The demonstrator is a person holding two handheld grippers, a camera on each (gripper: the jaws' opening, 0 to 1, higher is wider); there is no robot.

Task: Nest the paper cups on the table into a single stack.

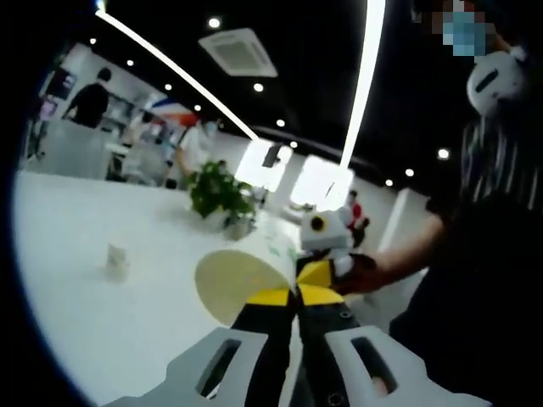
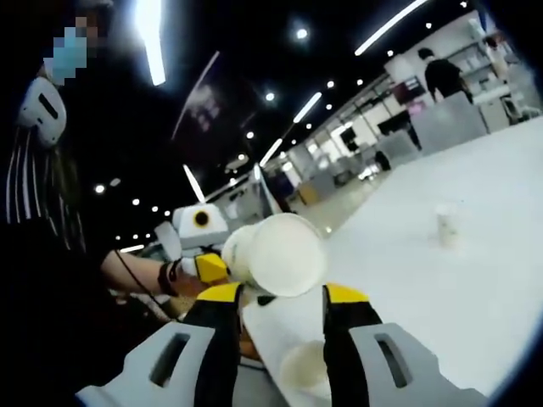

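A paper cup is pinched at its rim by the shut left tongs. Another cup is held sideways between the right tongs, facing it. A third cup stands far off on the desk.

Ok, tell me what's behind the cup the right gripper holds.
Behind the paper cup in the right gripper is the left gripper, yellow tips beside the cup. Whatever the left gripper grips there is covered by the cup. Farther off, another cup stands on the white table.
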